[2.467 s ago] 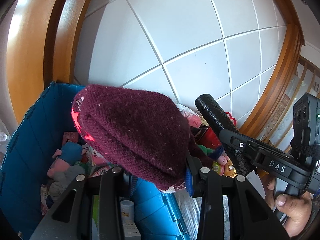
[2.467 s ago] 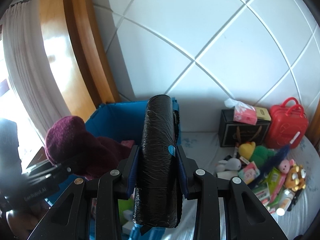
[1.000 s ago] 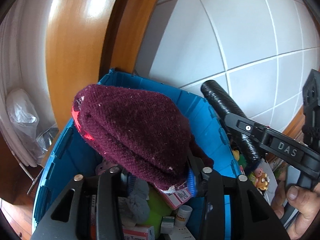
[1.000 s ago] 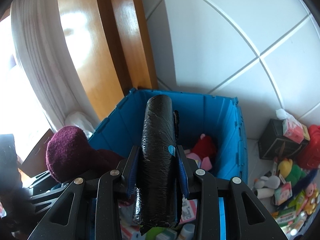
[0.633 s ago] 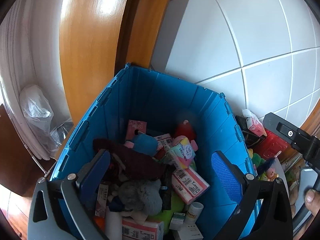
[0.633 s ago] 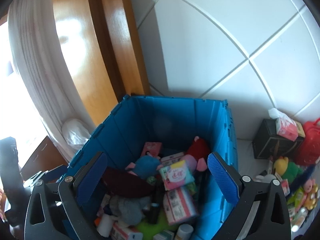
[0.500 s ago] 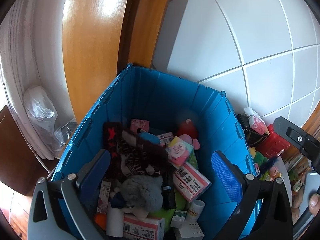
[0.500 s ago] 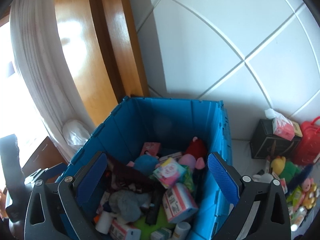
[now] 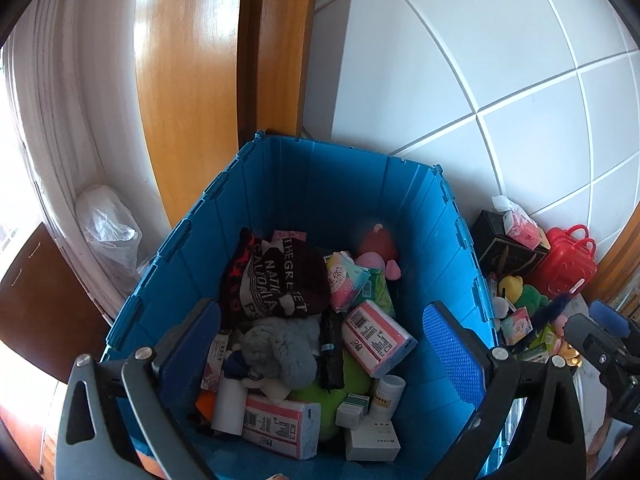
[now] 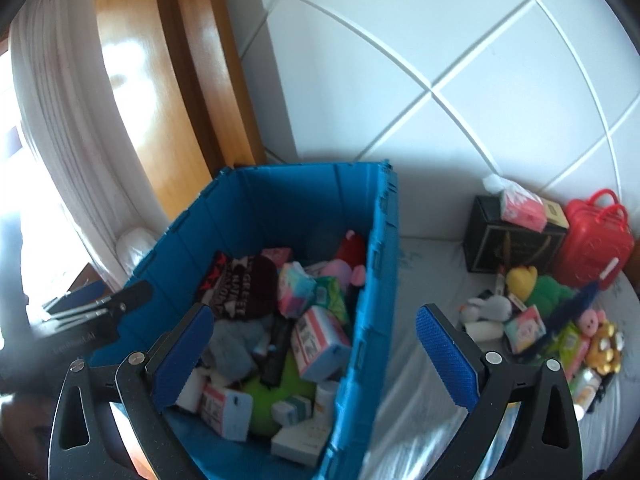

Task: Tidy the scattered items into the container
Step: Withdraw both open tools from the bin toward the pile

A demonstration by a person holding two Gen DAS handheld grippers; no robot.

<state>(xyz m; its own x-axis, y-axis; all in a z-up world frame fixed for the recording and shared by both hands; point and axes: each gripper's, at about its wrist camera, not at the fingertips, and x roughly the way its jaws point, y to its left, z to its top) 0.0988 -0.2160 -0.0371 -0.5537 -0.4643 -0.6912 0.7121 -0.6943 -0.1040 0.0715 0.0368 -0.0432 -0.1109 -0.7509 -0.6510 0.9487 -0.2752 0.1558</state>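
Observation:
The blue crate point(image 9: 344, 184) point(image 10: 384, 280) holds several items. A dark maroon knit hat point(image 9: 276, 280) point(image 10: 244, 284) with white lettering lies near its back. A black roll point(image 9: 330, 352) point(image 10: 276, 348) rests among pink boxes and a grey plush. My left gripper point(image 9: 320, 340) hangs open over the crate with nothing between its blue pads. My right gripper point(image 10: 312, 340) is open too, straddling the crate's right wall. Scattered toys point(image 10: 536, 316) point(image 9: 520, 300) lie on the white sheet to the right of the crate.
A black box point(image 10: 512, 240) with a pink tissue pack and a red toy suitcase point(image 10: 596, 240) stand by the tiled wall. A wooden frame point(image 9: 200, 80), a white curtain and a plastic bag point(image 9: 106, 220) are left of the crate. The left gripper's tool point(image 10: 92, 316) shows at the left edge.
Both grippers opened and dropped their loads: the maroon hat and the black roll now lie in the crate. The right gripper then swung right, toward the scattered toys.

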